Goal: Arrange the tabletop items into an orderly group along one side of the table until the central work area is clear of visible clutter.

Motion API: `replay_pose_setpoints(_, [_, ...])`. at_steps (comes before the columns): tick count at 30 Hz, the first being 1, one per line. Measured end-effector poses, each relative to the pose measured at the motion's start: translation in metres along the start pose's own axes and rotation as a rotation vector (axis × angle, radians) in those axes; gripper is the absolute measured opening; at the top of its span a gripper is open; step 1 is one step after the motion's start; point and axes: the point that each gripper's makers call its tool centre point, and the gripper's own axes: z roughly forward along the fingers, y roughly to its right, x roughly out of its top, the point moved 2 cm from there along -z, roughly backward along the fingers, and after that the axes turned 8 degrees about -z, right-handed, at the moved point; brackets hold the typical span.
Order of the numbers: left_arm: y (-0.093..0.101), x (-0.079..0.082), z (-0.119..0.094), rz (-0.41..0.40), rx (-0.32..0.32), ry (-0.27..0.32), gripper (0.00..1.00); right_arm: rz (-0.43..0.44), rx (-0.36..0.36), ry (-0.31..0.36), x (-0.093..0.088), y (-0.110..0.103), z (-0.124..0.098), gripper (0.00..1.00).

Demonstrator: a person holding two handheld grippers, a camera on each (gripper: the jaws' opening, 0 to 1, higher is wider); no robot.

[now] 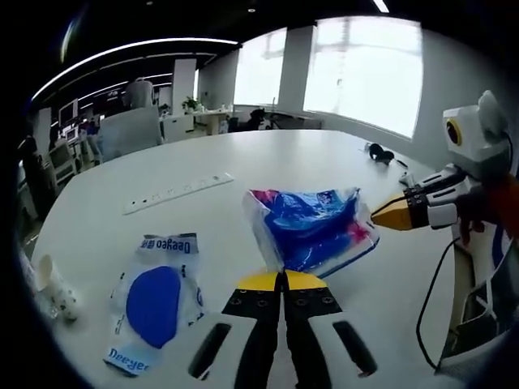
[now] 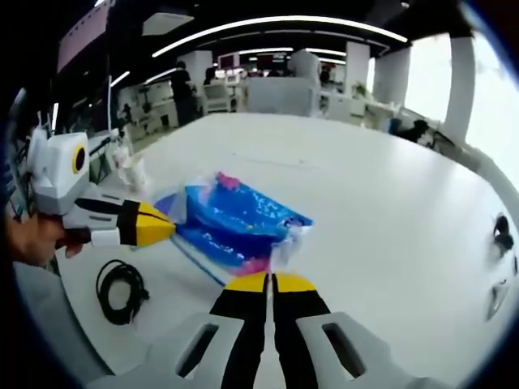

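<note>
- The left claw (image 1: 282, 279) is pinched shut on one edge of the blue plastic bag (image 1: 312, 227).
- The right claw (image 2: 270, 282) is pinched shut on the bag's other edge.
- The bag lies on the white worktop (image 1: 268, 162).
- A clear Deeyeo packet (image 1: 156, 300) with a blue pad inside lies beside it.

An open-plan office: a big white oval worktop (image 1: 268, 162) like a meeting table, rows of desks with monitors (image 1: 69, 113) and chairs behind it, long ceiling light strips (image 2: 280, 23), tall windows (image 1: 361, 73), white columns (image 2: 355, 65). A built-in power strip (image 1: 178, 193) sits in the worktop. What looks like a person (image 2: 182, 91) stands far back.
</note>
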Motion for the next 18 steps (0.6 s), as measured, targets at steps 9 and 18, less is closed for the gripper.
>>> replay_pose_setpoints(9, [-0.003,-0.002,0.018,-0.018,0.005,-0.013,0.0,-0.019,0.004,-0.005,0.003,0.014,0.016,0.0])
replay_pose_setpoints(18, [-0.009,-0.006,0.028,-0.032,0.013,-0.023,0.0,-0.027,0.012,-0.012,0.002,0.02,0.034,0.0])
